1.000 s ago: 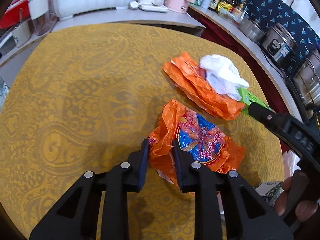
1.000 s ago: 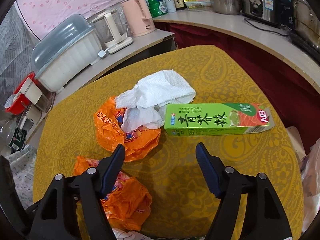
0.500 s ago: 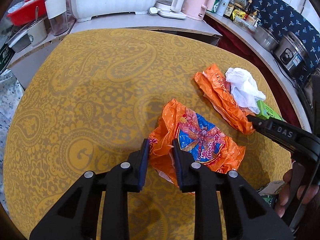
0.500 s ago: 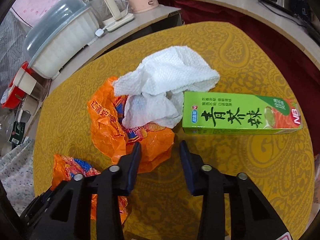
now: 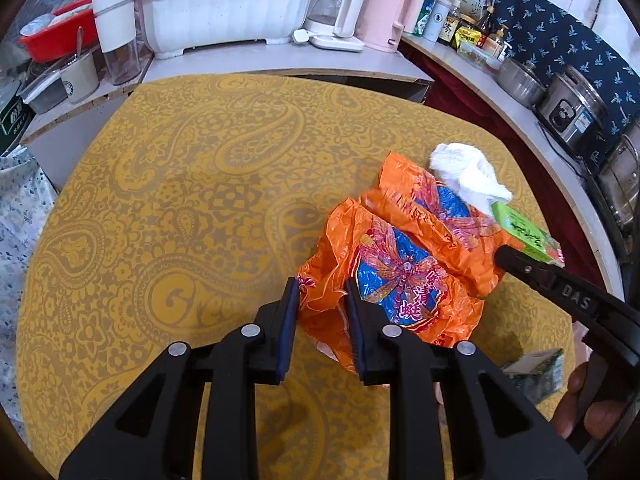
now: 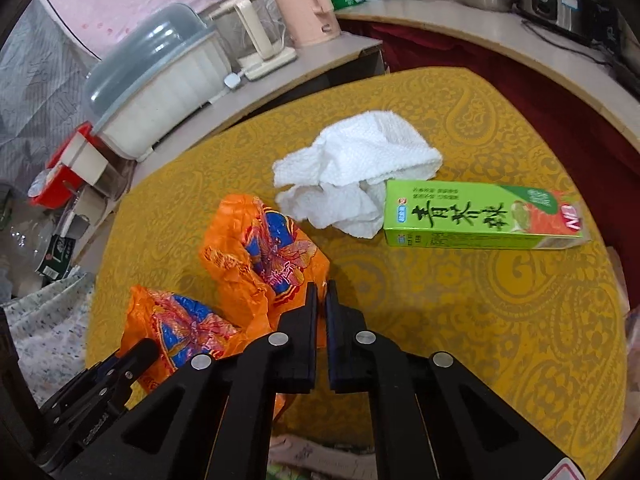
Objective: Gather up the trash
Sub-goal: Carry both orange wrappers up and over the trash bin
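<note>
Nearest the left wrist camera, the left gripper [image 5: 320,292] has its jaws pinched on a fold of the near orange bag [image 5: 396,280], a thin, crinkled plastic wrapper printed with a blue panel and a red dragonfly. The film bunches between the blue pads, so a corner hold is probably all it needs.

Beside it, in the right wrist view, the right gripper [image 6: 322,300] has its jaws nearly together, with only a narrow slit between them, clamped on the edge of the second orange bag [image 6: 264,256]. This bag has the same glossy, wrinkled plastic, and its free end stands crumpled above the cloth. Each bag seems to be held by an edge because flat film gives little else to grip (that is a judgement).

Just beyond lies a white paper towel [image 6: 356,168], soft, dimpled and wadded, touching the end of a green carton [image 6: 480,216]. The carton is a long, stiff cardboard box lying on its side. Both rest loose on the desk [image 6: 500,320], which is covered in a yellow paisley cloth.

Farther back stand a covered white dish rack [image 5: 224,8] and a pink kettle [image 5: 384,16].
</note>
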{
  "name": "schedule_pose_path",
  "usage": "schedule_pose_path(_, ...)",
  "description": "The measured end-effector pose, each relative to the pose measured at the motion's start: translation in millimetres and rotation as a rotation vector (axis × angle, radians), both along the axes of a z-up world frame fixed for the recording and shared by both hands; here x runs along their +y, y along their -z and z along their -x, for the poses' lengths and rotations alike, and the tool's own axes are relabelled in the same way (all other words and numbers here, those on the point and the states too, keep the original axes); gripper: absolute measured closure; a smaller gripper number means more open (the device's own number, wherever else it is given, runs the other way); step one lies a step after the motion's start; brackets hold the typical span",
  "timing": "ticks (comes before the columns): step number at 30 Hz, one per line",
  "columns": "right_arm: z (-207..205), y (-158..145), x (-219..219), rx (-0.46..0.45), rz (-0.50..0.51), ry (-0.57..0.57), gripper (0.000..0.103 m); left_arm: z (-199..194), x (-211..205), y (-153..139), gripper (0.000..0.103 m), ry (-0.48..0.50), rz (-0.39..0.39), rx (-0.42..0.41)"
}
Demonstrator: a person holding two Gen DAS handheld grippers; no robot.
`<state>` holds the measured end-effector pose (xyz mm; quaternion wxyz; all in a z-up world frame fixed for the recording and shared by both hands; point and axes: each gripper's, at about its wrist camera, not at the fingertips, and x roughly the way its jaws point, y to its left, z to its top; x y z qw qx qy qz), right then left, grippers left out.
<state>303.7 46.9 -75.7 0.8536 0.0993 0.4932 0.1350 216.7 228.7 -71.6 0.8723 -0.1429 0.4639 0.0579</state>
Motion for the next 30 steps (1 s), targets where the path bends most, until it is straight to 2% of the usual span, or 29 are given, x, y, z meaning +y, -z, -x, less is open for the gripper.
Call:
schedule_pose_path(9, 35.1, -66.4, -44.6, -0.156, -0.038, 0.080, 0.099, 17.8, -21.2, -56.0, 0.081, 0.021, -0.026, -0.113)
schedule_pose_path(17, 77.8, -124.6, -105.1, -0.283, -0.051, 0.168, 0.099, 37.3, -65.5, -110.3, 0.081, 0.094, -0.041, -0.225)
schedule_pose_path(23, 116.1, -146.3, -160.6, -0.343, -0.054, 0.259, 0.099, 50.6, -116.9, -134.7, 0.081, 0.184, -0.043, -0.278)
schedule_pose_path(30, 154.7, -154.6, -229.3, -0.372, -0.052, 0.382, 0.099, 63.2, -180.3, -147.9, 0.080, 0.300, -0.043, -0.311)
